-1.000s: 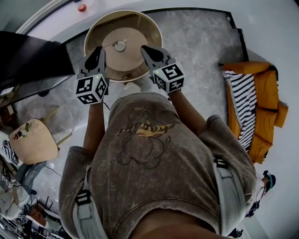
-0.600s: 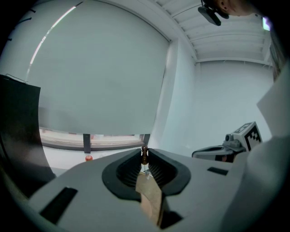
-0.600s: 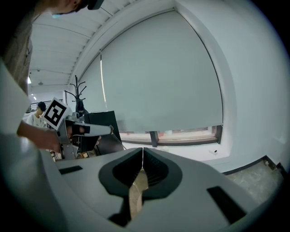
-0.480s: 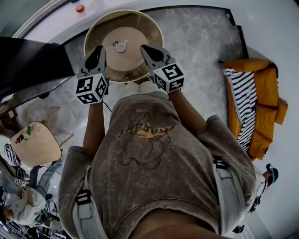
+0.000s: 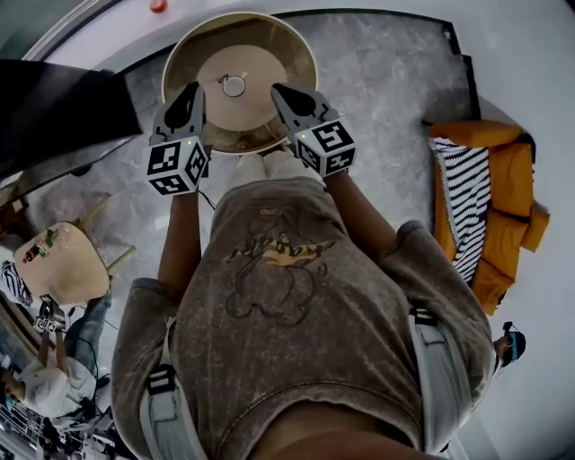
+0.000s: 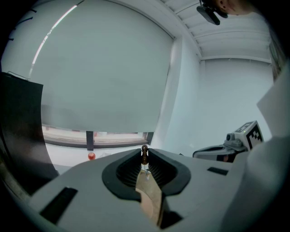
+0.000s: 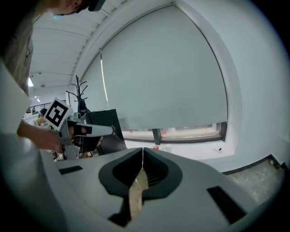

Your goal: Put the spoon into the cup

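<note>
Spoon point(image 6: 144, 155): only a slim stem with a small brown knob shows, upright between the left jaw tips in the left gripper view. The rest is hidden, and the head view does not show it.
Chair point(image 5: 61, 263): far left on the floor, beige seat with a few small things on it.
Black panel point(image 5: 54, 108): upper left, beside the table.
Left gripper point(image 5: 190, 92): jaws drawn in and clamped on the spoon's stem. Its tips lie over the near-left part of the table, and its marker cube point(image 5: 177, 167) sits toward the person.
Red ball point(image 5: 159, 5): on the pale ledge beyond the table, well apart from the cup.
Cup point(image 5: 234, 85): small and round, on the lighter middle disc of the table. It stands between the two grippers' tips and just beyond them, touching neither.
Table point(image 5: 280, 43): round, with a brown outer ring around a paler centre.
Right gripper point(image 5: 280, 92): jaws together, tips meeting, with nothing between them. Its tips lie over the near-right part of the table, level with the left gripper.
Shirt point(image 5: 287, 269): grey-brown with a drawing on the chest, filling the lower middle.
Sofa point(image 5: 514, 180): orange, far right, with a striped cloth point(image 5: 463, 207) draped over its left side.
</note>
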`<control>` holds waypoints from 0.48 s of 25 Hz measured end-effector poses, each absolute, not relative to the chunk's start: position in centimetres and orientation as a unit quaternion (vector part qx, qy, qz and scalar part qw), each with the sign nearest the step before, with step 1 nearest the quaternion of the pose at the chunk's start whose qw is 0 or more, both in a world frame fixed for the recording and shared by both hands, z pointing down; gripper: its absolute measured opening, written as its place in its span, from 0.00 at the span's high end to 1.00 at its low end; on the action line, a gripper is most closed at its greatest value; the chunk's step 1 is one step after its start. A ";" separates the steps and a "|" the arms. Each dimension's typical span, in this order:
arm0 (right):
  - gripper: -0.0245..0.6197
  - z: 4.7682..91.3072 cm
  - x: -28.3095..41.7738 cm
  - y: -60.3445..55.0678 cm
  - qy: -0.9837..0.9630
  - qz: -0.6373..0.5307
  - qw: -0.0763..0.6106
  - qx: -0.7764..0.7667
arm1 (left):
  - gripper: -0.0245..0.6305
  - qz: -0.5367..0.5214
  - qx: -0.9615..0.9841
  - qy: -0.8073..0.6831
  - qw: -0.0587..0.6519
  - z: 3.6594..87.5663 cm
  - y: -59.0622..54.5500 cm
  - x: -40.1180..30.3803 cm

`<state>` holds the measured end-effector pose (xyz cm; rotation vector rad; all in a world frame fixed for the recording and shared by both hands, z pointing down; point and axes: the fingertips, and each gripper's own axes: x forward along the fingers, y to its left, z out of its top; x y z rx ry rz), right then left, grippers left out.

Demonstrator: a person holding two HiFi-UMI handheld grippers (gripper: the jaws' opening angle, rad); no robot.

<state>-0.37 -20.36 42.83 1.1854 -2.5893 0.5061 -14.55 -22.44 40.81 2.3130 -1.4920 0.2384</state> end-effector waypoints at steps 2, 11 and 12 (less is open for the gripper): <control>0.93 43.2 -0.4 -20.7 -0.890 0.175 0.126 0.402 | 0.87 0.089 0.821 -0.532 0.190 41.3 -22.8 -14.5; 0.93 45.2 -1.0 -23.3 -0.898 0.169 0.144 0.380 | 0.87 0.105 0.812 -0.537 0.205 44.3 -24.5 -14.5; 0.93 45.5 -1.1 -23.5 -0.898 0.170 0.146 0.378 | 0.87 0.107 0.811 -0.537 0.207 44.7 -24.6 -14.5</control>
